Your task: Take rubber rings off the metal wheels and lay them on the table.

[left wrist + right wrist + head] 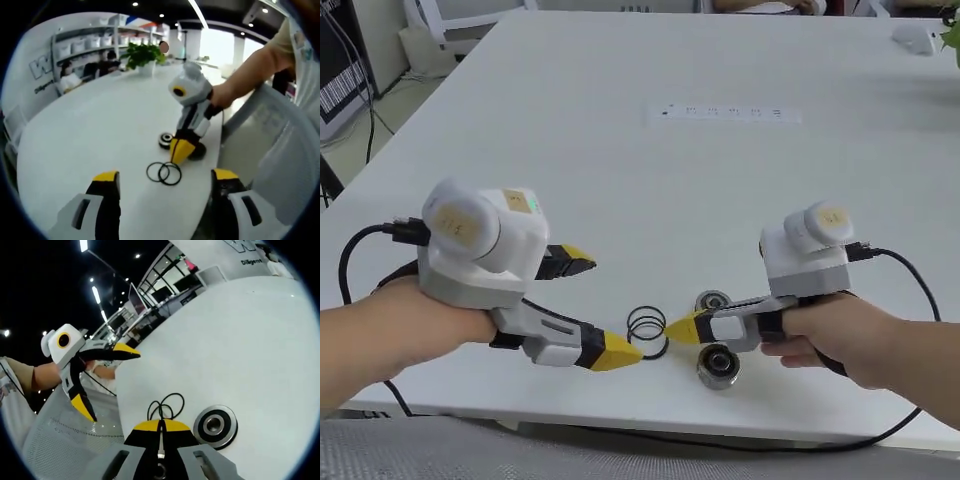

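Observation:
Two or three thin black rubber rings (647,330) lie overlapping on the white table (650,190) near its front edge. My right gripper (680,327) is shut, its yellow tip touching the rings' right edge; I cannot tell whether a ring is pinched. Two metal wheels lie flat beside it: one (713,301) behind the jaws, one (718,365) in front. My left gripper (598,305) stands open just left of the rings, empty. The left gripper view shows the rings (164,173) ahead between its jaws. The right gripper view shows the rings (167,407) and one wheel (216,425).
A flat white power strip (725,113) lies mid-table farther back. A small white object (917,38) and a potted plant (142,56) sit at the far end. Black cables (360,250) trail from both grippers over the table's front edge (620,415).

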A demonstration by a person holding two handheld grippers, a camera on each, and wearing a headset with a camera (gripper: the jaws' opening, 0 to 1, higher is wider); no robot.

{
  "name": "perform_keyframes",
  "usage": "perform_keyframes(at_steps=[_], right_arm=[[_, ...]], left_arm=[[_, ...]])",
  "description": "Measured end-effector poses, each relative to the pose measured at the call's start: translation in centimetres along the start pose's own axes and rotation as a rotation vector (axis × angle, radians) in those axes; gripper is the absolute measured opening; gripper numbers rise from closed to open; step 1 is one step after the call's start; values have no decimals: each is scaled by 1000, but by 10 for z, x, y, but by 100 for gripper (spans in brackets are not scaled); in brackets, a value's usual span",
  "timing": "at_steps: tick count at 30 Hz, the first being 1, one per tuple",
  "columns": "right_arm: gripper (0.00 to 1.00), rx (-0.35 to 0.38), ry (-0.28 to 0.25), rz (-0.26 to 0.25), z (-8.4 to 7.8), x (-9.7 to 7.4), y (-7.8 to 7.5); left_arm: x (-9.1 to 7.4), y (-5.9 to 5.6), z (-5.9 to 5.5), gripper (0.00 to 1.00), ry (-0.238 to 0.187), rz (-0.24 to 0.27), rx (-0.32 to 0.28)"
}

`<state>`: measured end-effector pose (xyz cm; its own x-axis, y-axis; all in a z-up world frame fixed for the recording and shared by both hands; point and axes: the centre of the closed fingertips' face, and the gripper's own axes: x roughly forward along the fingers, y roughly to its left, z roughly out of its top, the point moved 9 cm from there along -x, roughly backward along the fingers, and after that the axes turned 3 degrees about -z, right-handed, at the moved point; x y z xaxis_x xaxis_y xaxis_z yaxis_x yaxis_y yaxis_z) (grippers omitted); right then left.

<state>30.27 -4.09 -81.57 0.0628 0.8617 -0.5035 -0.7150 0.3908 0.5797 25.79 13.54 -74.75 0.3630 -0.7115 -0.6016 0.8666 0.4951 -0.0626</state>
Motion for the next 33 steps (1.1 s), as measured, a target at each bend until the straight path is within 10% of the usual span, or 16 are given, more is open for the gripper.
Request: perform_keyframes(at_steps=[33], right_arm=[[20,-88,32,-8,0,1,9]], left_arm=[[4,6,-5,74,33,-15,-7]])
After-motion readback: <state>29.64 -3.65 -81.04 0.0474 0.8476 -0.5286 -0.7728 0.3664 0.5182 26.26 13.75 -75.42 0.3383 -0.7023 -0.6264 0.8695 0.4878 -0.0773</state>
